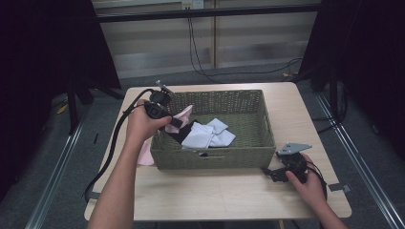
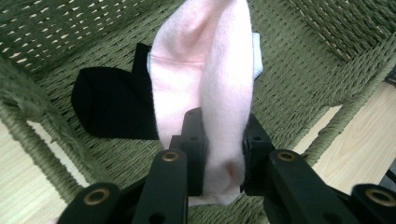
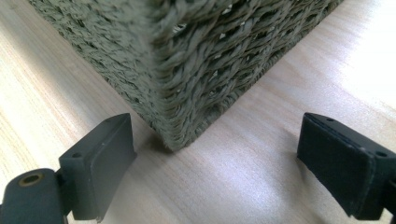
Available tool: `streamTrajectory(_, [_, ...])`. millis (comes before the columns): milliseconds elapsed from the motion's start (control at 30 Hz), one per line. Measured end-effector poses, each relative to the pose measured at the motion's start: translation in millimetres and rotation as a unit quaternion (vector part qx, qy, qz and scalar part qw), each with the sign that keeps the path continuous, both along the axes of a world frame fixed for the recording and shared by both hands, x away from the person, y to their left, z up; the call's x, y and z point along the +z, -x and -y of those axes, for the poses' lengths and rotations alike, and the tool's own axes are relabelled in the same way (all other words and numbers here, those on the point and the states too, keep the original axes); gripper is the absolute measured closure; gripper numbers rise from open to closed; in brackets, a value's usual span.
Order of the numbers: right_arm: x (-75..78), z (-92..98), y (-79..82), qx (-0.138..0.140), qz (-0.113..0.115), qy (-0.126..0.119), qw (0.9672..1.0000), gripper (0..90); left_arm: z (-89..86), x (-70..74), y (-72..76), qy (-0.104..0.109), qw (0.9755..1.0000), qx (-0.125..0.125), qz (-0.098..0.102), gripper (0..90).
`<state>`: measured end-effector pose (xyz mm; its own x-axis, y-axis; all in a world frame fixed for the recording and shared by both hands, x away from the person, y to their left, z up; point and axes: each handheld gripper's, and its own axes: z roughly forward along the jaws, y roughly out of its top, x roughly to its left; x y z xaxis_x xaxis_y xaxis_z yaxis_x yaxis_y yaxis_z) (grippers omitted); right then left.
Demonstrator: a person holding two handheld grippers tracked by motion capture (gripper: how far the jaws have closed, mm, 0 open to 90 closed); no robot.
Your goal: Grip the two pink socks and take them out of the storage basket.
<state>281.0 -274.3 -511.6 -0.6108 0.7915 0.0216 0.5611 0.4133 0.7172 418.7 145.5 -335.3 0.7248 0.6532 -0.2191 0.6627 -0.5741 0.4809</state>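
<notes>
A green woven basket (image 1: 215,158) stands in the middle of the wooden table (image 1: 215,195). My left gripper (image 1: 175,121) hangs over the basket's left end, shut on a pink sock (image 1: 184,113). In the left gripper view the pink sock (image 2: 205,70) is pinched between the black jaws of the left gripper (image 2: 223,135) and dangles above a black sock (image 2: 112,107) on the basket floor (image 2: 303,79). White socks (image 1: 210,134) lie in the basket. My right gripper (image 1: 268,174) rests on the table at the basket's front right corner (image 3: 187,70), its jaws wide open and holding nothing.
Another pink piece of cloth (image 1: 145,155) lies on the table outside the basket's left wall, beside my left forearm. Bare table runs along the front of the basket and to its right. Cables trail from both grippers.
</notes>
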Motion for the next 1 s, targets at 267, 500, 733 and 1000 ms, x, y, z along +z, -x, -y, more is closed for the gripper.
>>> streamTrajectory(267, [0.1,0.0,0.1,-0.001,-0.001,0.0,1.0,10.2,-9.2,6.5,1.9,-0.003,1.0,0.009,0.0,75.6])
streamTrajectory(500, [0.1,0.0,0.1,-0.001,0.0,0.0,1.0,10.2,-14.3,10.5,3.3,-0.005,0.9999,0.009,0.002,75.6])
streamTrajectory(733, [0.0,0.0,0.0,0.0,0.0,0.0,1.0,10.2,-22.1,13.2,4.1,-0.004,0.9998,0.017,0.003,75.6])
streamTrajectory(1000, [0.1,0.0,0.1,0.0,0.0,0.0,1.0,10.2,-29.3,12.8,6.0,-0.002,0.9997,0.023,-0.001,75.6])
